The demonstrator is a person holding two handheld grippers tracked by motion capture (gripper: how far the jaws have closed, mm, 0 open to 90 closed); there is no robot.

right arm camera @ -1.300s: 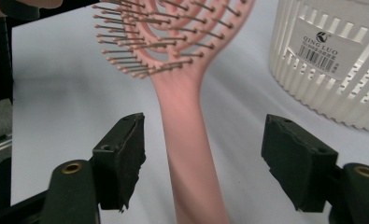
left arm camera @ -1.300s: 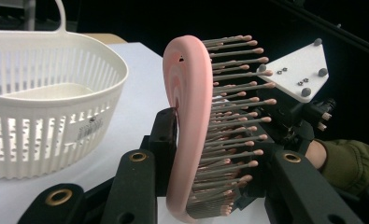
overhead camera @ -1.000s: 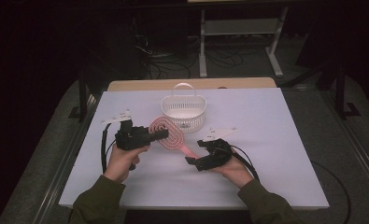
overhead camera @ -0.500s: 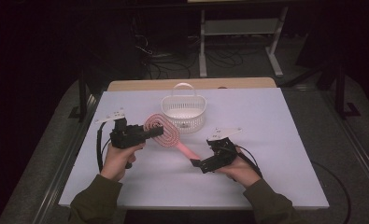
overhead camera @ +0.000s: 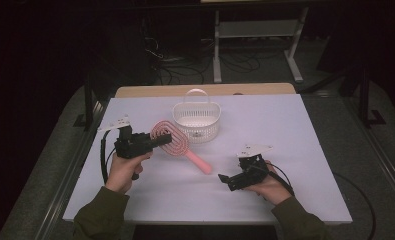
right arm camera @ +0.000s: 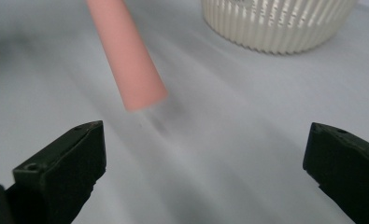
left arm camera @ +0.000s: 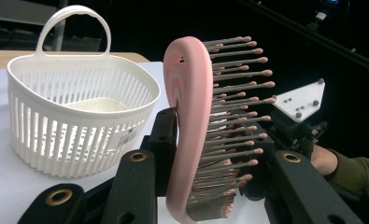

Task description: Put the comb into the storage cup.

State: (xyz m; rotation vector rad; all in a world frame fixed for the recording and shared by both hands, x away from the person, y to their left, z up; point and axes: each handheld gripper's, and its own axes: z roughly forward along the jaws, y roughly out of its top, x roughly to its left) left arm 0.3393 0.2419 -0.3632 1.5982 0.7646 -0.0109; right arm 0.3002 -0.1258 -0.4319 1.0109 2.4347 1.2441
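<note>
Your left gripper (overhead camera: 157, 141) clamps the pink hairbrush (overhead camera: 172, 142) by its head; the handle points toward four o'clock. Your right gripper (overhead camera: 225, 180), jaws just opened, sits apart. White basket (overhead camera: 197, 120) at twelve.

White slotted basket (overhead camera: 197, 120) with upright handle, white table (overhead camera: 310, 150) — grey floor, cables (overhead camera: 175, 70), metal stand (overhead camera: 255, 30) behind

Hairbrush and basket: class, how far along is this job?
Done: the left gripper is shut on the head of the pink hairbrush, and the right gripper is open, clear of the handle. In hand: the brush is held beside the white basket. Left: probably setting it inside.
</note>
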